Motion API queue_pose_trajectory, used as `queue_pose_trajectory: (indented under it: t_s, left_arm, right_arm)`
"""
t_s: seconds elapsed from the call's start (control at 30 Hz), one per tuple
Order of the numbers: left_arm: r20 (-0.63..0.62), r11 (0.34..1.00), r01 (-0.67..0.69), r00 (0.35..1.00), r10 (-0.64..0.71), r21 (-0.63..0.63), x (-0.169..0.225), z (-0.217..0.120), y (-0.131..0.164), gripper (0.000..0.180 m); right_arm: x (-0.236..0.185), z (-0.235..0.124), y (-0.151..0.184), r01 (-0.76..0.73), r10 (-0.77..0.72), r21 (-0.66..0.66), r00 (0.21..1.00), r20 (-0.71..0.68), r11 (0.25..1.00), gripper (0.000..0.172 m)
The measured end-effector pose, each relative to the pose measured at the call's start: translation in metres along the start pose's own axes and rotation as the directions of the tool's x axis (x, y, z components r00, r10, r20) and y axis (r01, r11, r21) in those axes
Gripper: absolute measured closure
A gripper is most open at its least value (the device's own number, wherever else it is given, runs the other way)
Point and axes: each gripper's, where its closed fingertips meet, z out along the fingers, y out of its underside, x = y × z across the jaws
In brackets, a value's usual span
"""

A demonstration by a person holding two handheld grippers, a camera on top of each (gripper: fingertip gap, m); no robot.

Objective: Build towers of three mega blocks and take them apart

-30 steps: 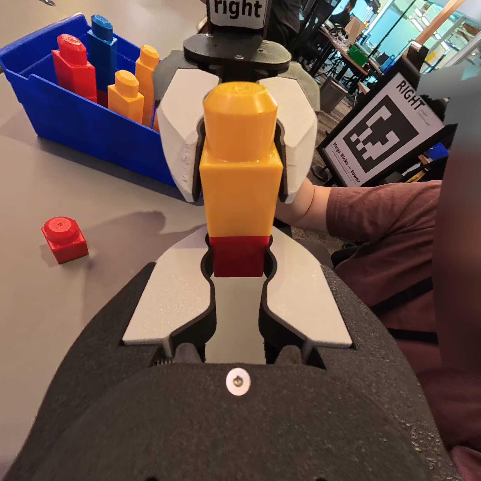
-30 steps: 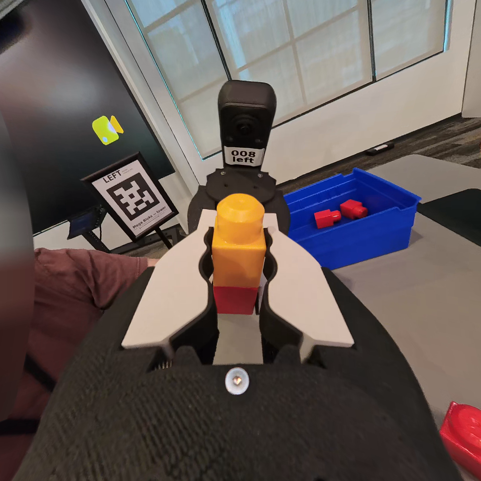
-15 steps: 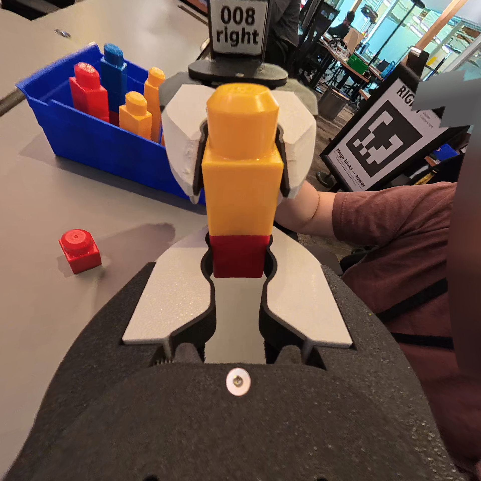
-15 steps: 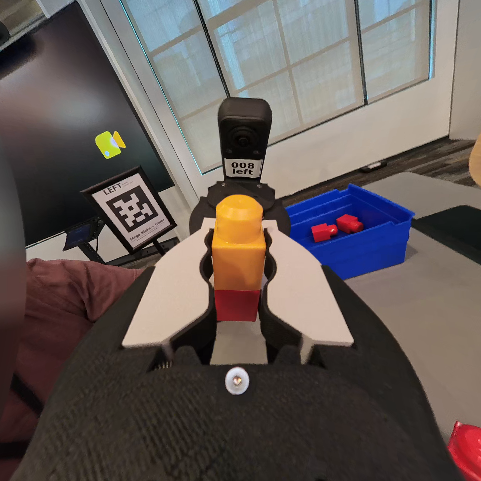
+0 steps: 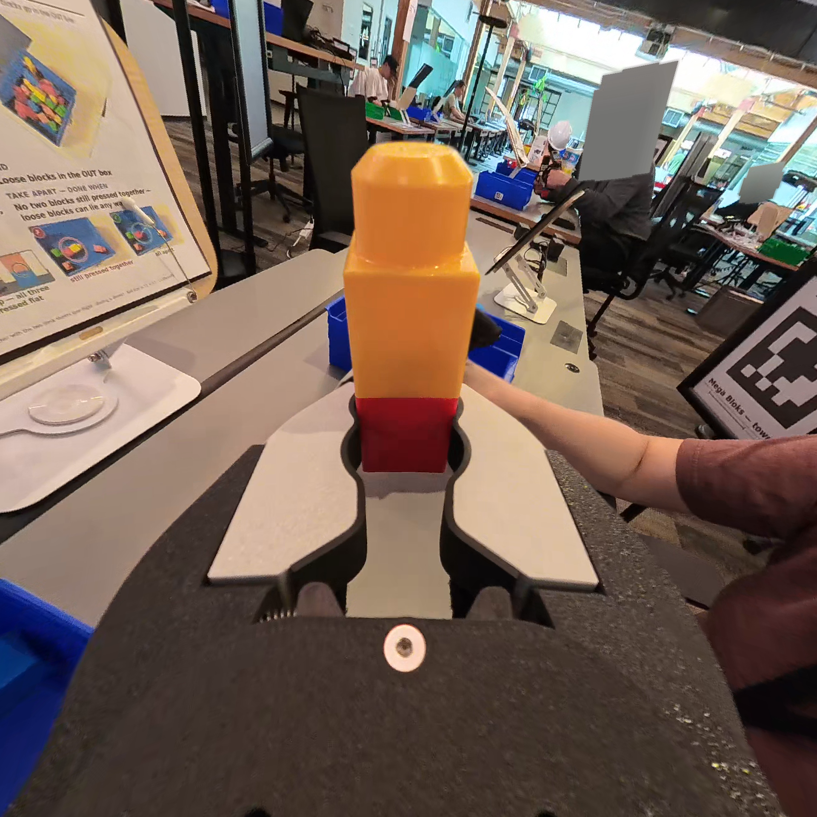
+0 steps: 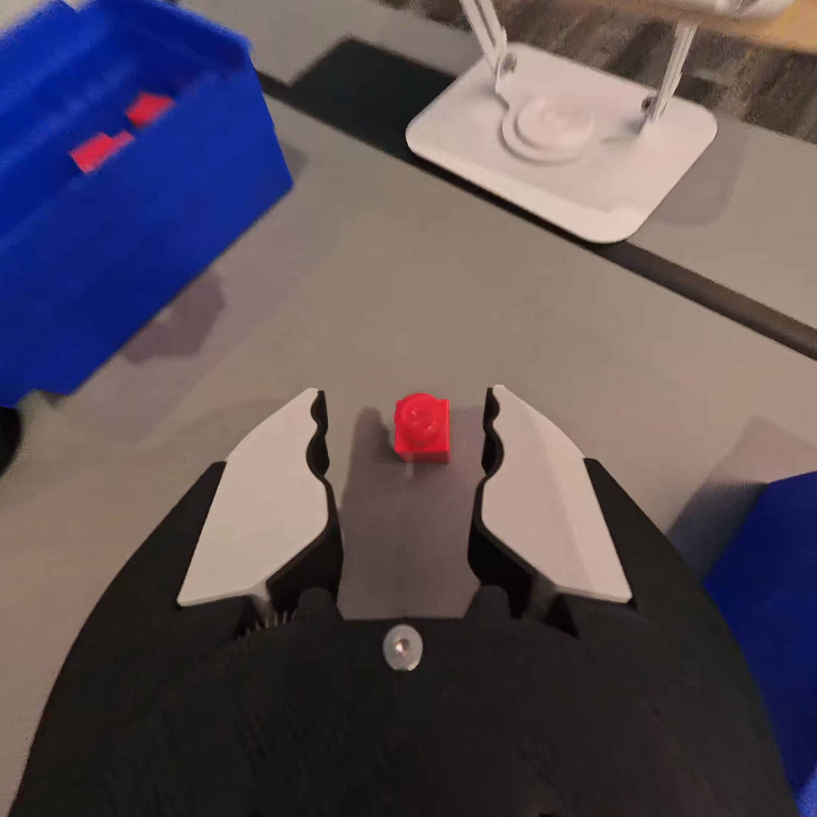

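our left gripper [image 5: 404, 435] is clamped on a two-block stack, both pads pressing the sides of the dark red block [image 5: 403, 435] at its base, with the orange block [image 5: 411, 274] standing upright on top of it, stud uppermost, reaching well beyond our fingertips. past the stack, on the far side of the grey table [image 5: 185, 442], we see the wall of a blue bin [image 5: 497, 353] mostly hidden behind the orange block, and a person's bare forearm [image 5: 570, 446] reaching in from the right toward it. to the far left stands an instruction sheet [image 5: 88, 168] on a white stand [image 5: 101, 398], and at the right edge a framed marker sign [image 5: 769, 367]. in the near left corner a bit of another blue bin shows. our right gripper [image 6: 404, 424] looks down at the table with its fingers spread wide apart, nothing between the pads pressing on anything. a single loose red block [image 6: 422, 431] sits on the table, stud up, seen in the gap between the fingertips but apart from both, slightly nearer the right one. far left in this view a blue bin [image 6: 132, 247] holds two red blocks [image 6: 119, 132], blurred. far right is the white base of a stand [image 6: 561, 146], and at the near right edge another blue shape, too blurred for us to tell what it is.
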Motion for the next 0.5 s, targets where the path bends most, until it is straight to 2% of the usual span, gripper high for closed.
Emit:
queue_pose_trajectory:
  t_s: [0.1,0.2,0.3,0.4,0.5]
  left_arm:
    - [0.006,1.000,0.002,1.000,-0.002,0.004,-0.002,-0.004,-0.001,0.145]
    - [0.004,1.000,0.013,1.000,-0.013,0.021,-0.002,-0.008,-0.004,0.145]
    - [-0.012,0.999,0.023,1.000,-0.023,0.032,0.000,-0.010,-0.006,0.145]
    - [-0.011,1.000,0.014,1.000,-0.014,0.016,0.002,-0.010,-0.004,0.145]
    - [-0.017,1.000,0.013,1.000,-0.013,0.010,0.003,-0.010,-0.004,0.145]
  right_arm:
    - [0.004,0.018,0.017,0.030,-0.033,-0.042,0.998,-0.057,0.999,0.104]
    - [0.007,0.030,0.024,0.024,-0.027,-0.026,0.996,-0.087,0.999,0.105]
    - [0.007,0.039,0.039,0.018,-0.026,-0.084,0.996,-0.087,0.996,0.107]
    - [0.008,0.046,0.051,0.024,-0.037,-0.135,0.995,-0.091,0.991,0.119]
    - [0.014,0.046,0.052,0.020,-0.034,-0.128,0.994,-0.101,0.992,0.130]
